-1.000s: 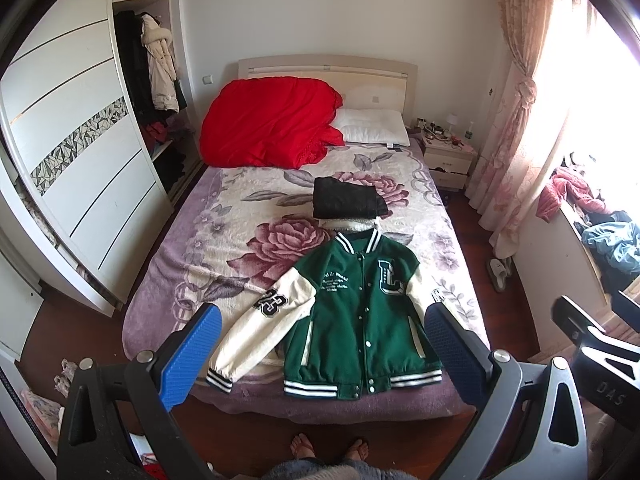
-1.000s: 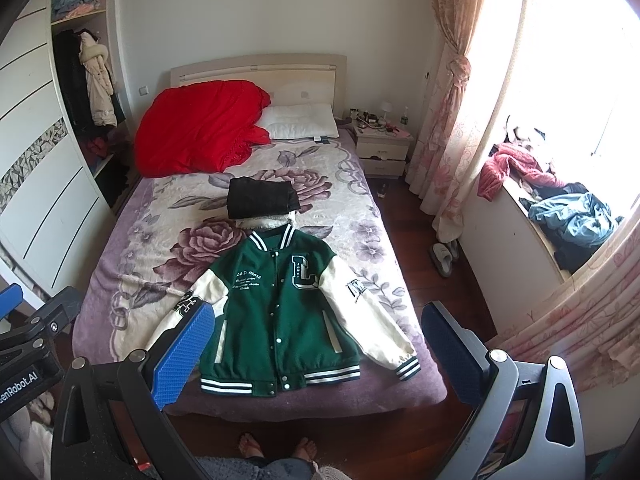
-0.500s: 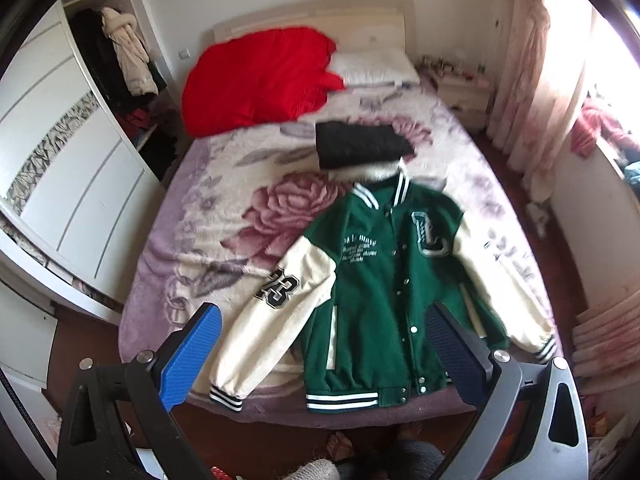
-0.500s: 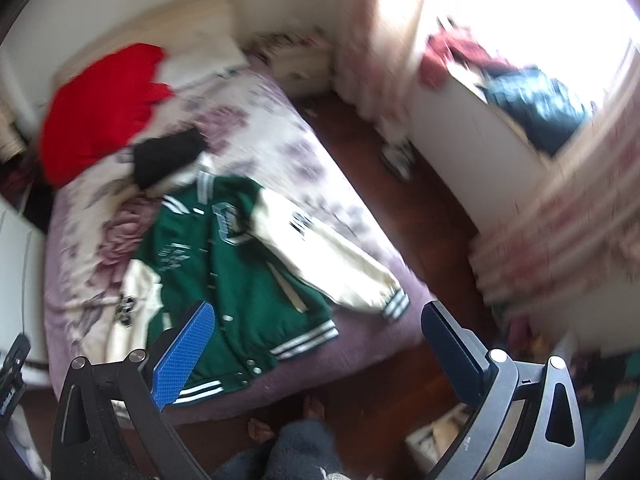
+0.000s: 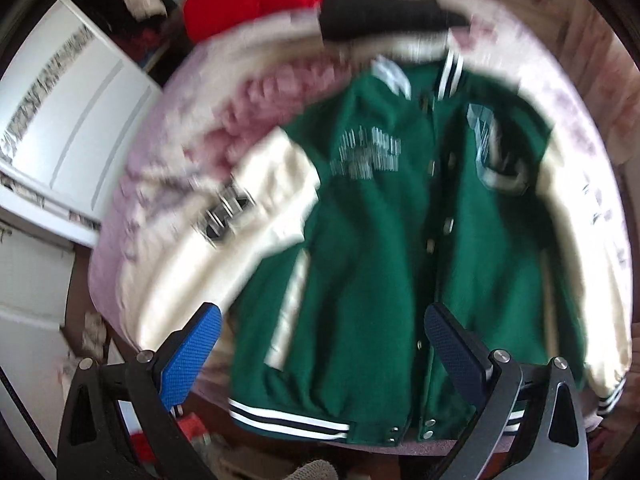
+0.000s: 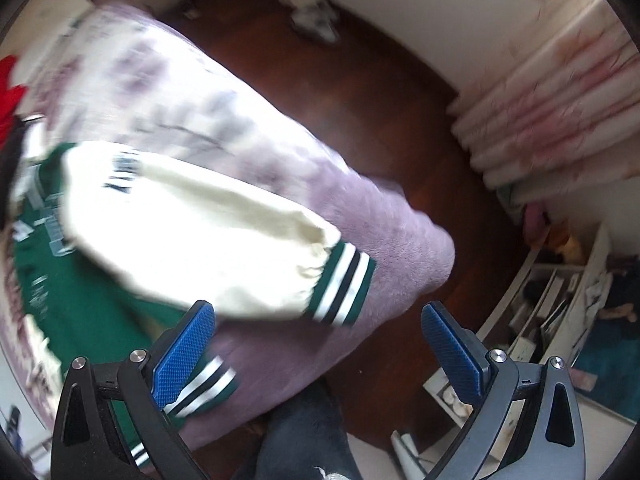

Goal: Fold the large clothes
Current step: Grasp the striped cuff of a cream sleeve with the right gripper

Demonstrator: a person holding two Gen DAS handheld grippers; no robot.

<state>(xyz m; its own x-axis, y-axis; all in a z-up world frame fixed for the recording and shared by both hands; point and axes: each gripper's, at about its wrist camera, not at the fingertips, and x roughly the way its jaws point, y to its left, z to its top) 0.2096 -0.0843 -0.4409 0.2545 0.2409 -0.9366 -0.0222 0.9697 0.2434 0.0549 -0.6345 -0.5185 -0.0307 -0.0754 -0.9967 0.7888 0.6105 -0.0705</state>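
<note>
Left view shows whole jacket [image 5: 380, 240]; right view only its striped cuff [image 6: 340, 284]

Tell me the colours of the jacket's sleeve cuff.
The sleeve cuff is green with black and white stripes, clearest in the right wrist view.

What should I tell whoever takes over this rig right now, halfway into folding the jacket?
Left tool: open, empty, over the jacket's lower front.
Right tool: open, empty, near the striped cuff of the cream sleeve by the bed's foot corner.
Jacket lies flat, front up and snapped shut, sleeves spread; a folded black garment sits beyond its collar.
Done: nothing folded.
Left: fold in both sleeves, then the body.
</note>
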